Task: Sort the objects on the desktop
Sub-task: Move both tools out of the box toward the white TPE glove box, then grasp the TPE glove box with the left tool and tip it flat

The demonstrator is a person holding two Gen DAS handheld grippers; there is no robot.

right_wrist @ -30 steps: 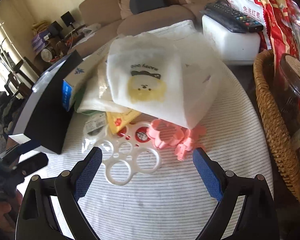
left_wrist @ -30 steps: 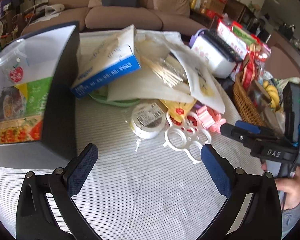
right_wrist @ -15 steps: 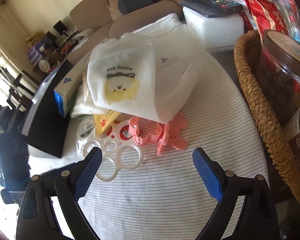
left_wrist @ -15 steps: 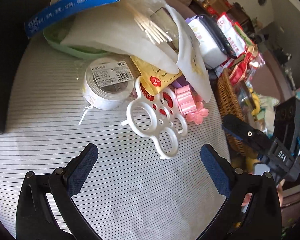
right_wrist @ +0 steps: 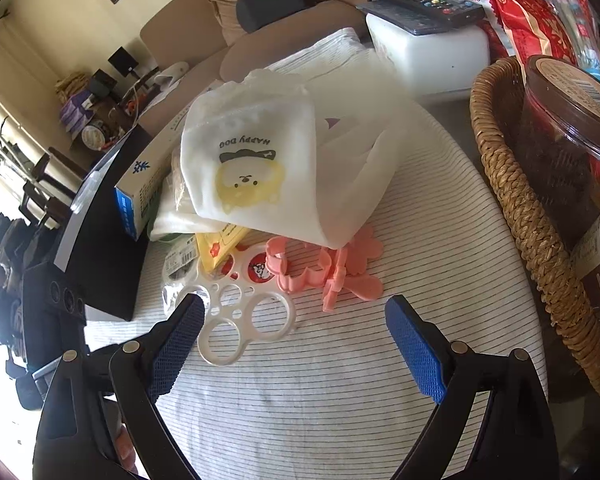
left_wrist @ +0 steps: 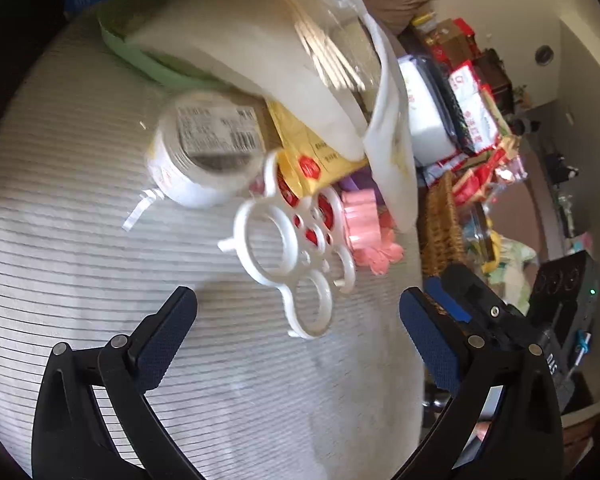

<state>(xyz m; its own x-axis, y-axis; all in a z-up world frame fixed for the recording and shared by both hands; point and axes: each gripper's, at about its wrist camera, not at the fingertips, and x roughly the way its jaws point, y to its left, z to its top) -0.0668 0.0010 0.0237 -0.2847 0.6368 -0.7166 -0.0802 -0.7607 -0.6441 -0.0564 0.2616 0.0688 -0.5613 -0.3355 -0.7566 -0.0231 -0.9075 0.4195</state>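
Left gripper: jaws spread wide, nothing between them, textured dark-blue pads, poised over the bench. Right gripper: likewise wide and empty, with woven-looking blue pads.

The bench cover is white cloth with fine dark stripes. Nearest the left gripper lies a white plastic ring template, flat, pierced by round holes of several sizes (its far end overlaps red-printed discs). Just beside it sit pink plastic flower-shaped cutters. Behind the template, touching it, a white tape roll carries a barcode label. A yellow packet lies under a soft white bag printed "HAPPY DOG". A blue-and-white carton leans against a black box.

At the right edge stands a woven wicker basket. Farther back: a white box with remote controls on top, then a brown sofa.
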